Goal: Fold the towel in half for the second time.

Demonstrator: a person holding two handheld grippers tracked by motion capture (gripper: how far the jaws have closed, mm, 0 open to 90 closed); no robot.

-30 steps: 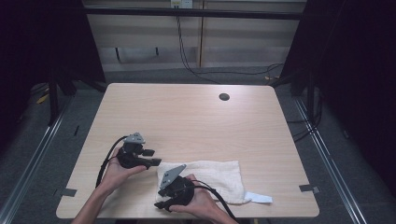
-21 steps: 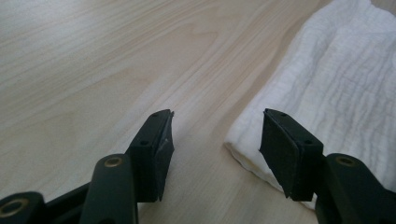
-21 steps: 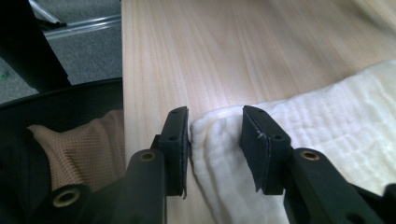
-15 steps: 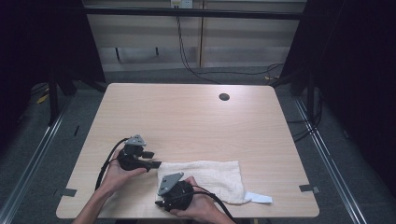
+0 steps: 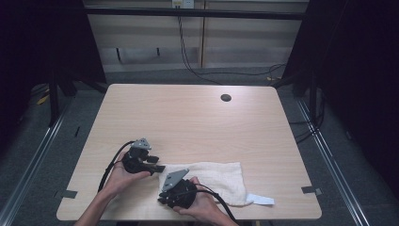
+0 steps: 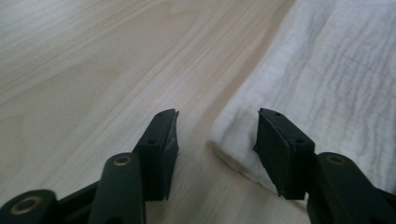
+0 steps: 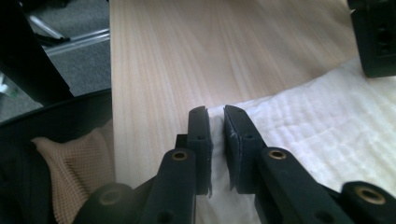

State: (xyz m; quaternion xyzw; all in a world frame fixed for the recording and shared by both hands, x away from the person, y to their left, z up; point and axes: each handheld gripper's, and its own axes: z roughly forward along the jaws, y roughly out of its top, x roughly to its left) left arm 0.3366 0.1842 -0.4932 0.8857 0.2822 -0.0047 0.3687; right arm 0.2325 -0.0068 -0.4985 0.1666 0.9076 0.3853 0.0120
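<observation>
Since a second ago, the right gripper (image 5: 163, 197) has slid a little toward the near left corner of the white cloth (image 5: 221, 181), and its jaws have just been closing. Now they pinch that corner of the cloth (image 7: 299, 140), with a thin fold of white squeezed between the two black pads. The left gripper (image 5: 162, 168) has hardly moved. Its jaws have closed a bit too, but they are not shut. In the left gripper view the gripper (image 6: 217, 135) stands with its jaws wide apart. The far left corner of the cloth (image 6: 327, 88) lies between them. The right-hand pad is at the cloth's edge, and the left-hand pad is over bare wood, not touching the cloth. So the left one grips nothing yet.

The cloth lies flat on the wooden table (image 5: 188, 117), close to the near edge and a bit to the right of the middle. A small white tag (image 5: 260, 199) sticks out at its near right corner.

The person's left hand (image 5: 120, 174) holds the left gripper, just left of the cloth. The right hand (image 5: 200, 205) holds the right gripper at the near edge of the table. The two grippers are near each other, one at each left corner of the cloth.

Far away on the table there is a small dark round hole (image 5: 226, 98).
</observation>
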